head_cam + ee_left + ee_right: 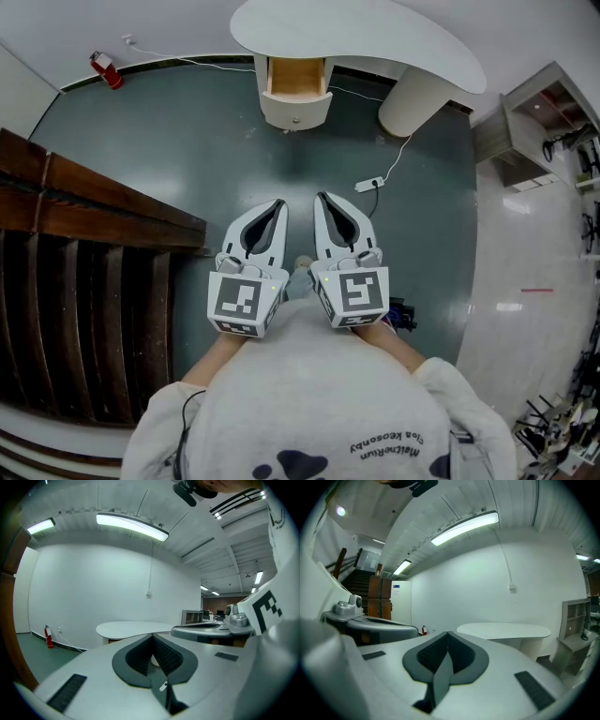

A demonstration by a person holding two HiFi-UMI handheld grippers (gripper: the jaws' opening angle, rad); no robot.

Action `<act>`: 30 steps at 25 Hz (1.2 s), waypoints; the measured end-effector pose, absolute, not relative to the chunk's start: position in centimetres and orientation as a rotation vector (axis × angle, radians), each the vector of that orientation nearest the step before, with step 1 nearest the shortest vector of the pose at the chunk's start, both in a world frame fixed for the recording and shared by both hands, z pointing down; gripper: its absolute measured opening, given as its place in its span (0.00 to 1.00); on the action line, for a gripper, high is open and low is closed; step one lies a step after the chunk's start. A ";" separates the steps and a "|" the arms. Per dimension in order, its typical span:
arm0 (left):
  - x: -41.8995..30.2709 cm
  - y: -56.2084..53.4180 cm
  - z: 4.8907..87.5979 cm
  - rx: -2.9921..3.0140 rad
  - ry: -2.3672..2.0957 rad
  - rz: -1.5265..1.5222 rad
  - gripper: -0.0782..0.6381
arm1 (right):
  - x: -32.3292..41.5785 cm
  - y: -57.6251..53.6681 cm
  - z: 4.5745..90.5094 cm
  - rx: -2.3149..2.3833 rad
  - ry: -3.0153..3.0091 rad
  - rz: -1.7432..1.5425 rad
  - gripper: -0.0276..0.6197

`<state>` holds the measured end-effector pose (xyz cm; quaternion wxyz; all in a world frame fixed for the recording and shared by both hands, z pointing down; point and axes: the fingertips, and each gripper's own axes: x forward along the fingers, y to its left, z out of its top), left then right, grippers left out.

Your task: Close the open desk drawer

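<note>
Head view shows the open drawer (296,82) under the desk (375,33), well apart from the 2 claws — left gripper (278,206) and right gripper (322,199), both clenched, empty — so approach level, seat closed tips squarely on the drawer front, then push straight.

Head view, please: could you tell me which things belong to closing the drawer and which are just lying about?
Job: open drawer, desk, left claw, right claw (both shut, empty).
Lying about: fire extinguisher, power strip, wooden stairs, shelf unit.
</note>
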<state>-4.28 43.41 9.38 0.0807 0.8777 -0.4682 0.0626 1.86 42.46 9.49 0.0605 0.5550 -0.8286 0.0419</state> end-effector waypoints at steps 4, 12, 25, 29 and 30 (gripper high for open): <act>-3.0 41.1 9.3 2.607 -1.428 0.190 0.12 | 3.2 40.2 9.7 1.652 -2.523 0.141 0.07; -1.0 38.5 9.6 2.578 -1.468 0.200 0.12 | 5.0 37.4 10.2 1.603 -2.562 0.161 0.07; -1.4 34.9 10.2 2.549 -1.454 0.225 0.12 | 5.2 34.1 10.8 1.604 -2.548 0.216 0.07; -1.8 32.4 10.9 2.553 -1.432 0.228 0.12 | 4.9 31.8 11.6 1.617 -2.525 0.225 0.07; -2.0 31.7 11.1 2.555 -1.426 0.229 0.12 | 4.8 31.2 11.8 1.621 -2.520 0.230 0.07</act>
